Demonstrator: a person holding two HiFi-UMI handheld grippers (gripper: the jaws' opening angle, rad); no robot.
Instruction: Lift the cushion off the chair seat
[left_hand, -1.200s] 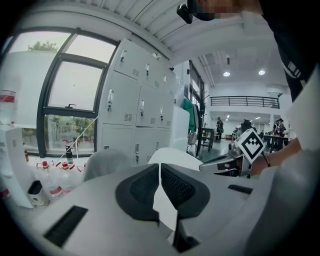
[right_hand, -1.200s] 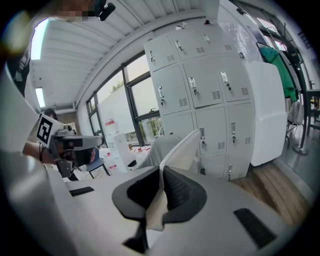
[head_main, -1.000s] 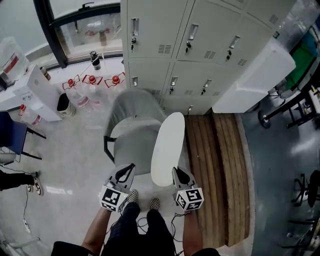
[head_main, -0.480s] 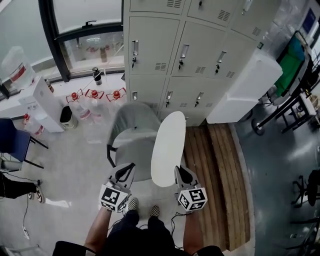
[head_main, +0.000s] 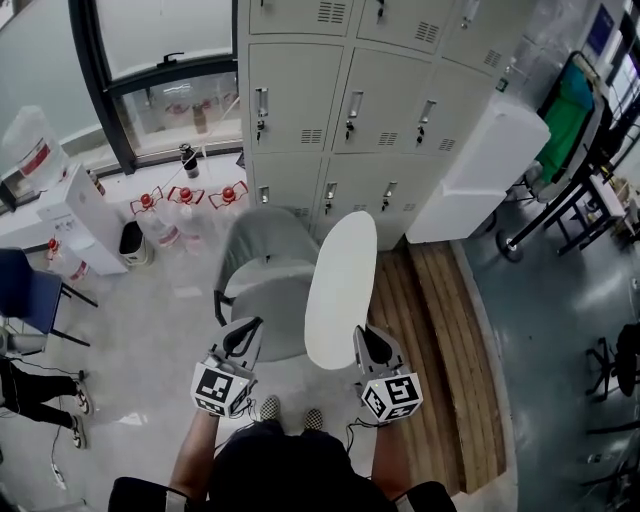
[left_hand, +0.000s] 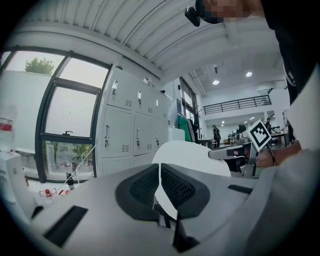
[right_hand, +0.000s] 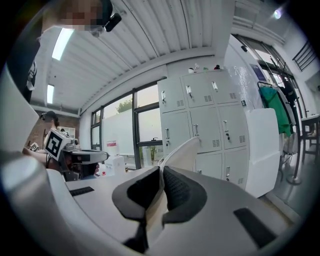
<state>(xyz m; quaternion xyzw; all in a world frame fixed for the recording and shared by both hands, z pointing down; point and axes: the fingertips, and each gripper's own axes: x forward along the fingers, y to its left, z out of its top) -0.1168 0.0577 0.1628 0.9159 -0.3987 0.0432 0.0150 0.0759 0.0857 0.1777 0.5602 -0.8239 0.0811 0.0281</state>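
- The blue chair (head_main: 25, 282) and the water bottles (head_main: 165, 200) on the floor at far left appear in the head view only.
- The left tongs (head_main: 247, 335) hang before the front edge of the grey chair (head_main: 262, 270), apart from the cushion. The head view does not show how their jaws stand. The left gripper view does: the pads meet with nothing pinched, and only a thin wedge of white shows through below them.
- That same view shows the cushion (head_main: 340, 285) as a white dome beyond the jaws, with the other tongs' marker cube to its right.
- In the head view the white oval cushion stands tilted on edge over the right side of the chair seat, with the wooden boards (head_main: 430, 330) on its other side.
- The right tongs (head_main: 366, 340) are clamped on the cushion's near lower edge. The right gripper view confirms the pinch: the white rim rises from between the dark pads.
- The grey lockers (head_main: 340, 110) stand behind the chair, and all three views show them.
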